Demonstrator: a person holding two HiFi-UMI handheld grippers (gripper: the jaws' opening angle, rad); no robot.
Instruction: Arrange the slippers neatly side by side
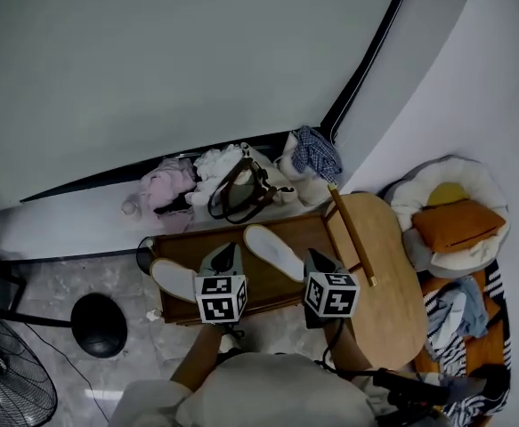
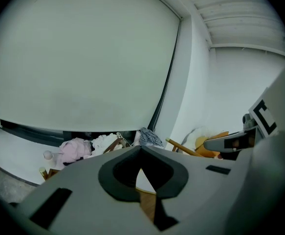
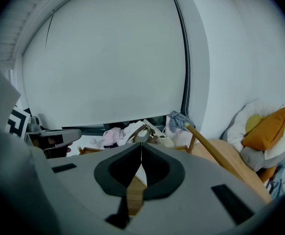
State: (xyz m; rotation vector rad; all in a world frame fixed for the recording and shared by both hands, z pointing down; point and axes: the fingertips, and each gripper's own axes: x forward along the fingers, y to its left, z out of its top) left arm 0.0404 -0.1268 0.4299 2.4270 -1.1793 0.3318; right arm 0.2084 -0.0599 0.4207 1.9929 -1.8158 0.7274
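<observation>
One wide pale blind (image 1: 179,60) fills the far wall above a grey marble-look floor (image 1: 50,278), and a low wooden stand (image 1: 188,249) sits on that floor close to the wall. Behind the stand lies a heap of soft things: a pink bundle (image 1: 166,188), a bag with brown handles (image 1: 241,194) and a checked cloth (image 1: 317,154). An oval wooden table (image 1: 388,278) stands just right of the stand, with a slanted wooden bar (image 1: 352,234) at its near edge. Past it are a white cushion bed (image 1: 450,181) and an orange pillow (image 1: 459,225). A fan (image 1: 5,385) and a black round base (image 1: 99,325) stand at the left.

Both white slippers lie on the stand, apart and not parallel. The left slipper (image 1: 174,278) lies at the stand's left end, and the right slipper (image 1: 274,252) lies slanted near the middle. The left gripper (image 1: 225,254) hangs over the stand between the two. The right gripper (image 1: 317,261) hangs to the right of the right slipper, beside the table edge. Each gripper has its jaws closed tip to tip and grips nothing (a sliver of white slipper and wood shows below the tips in both gripper views).
</observation>
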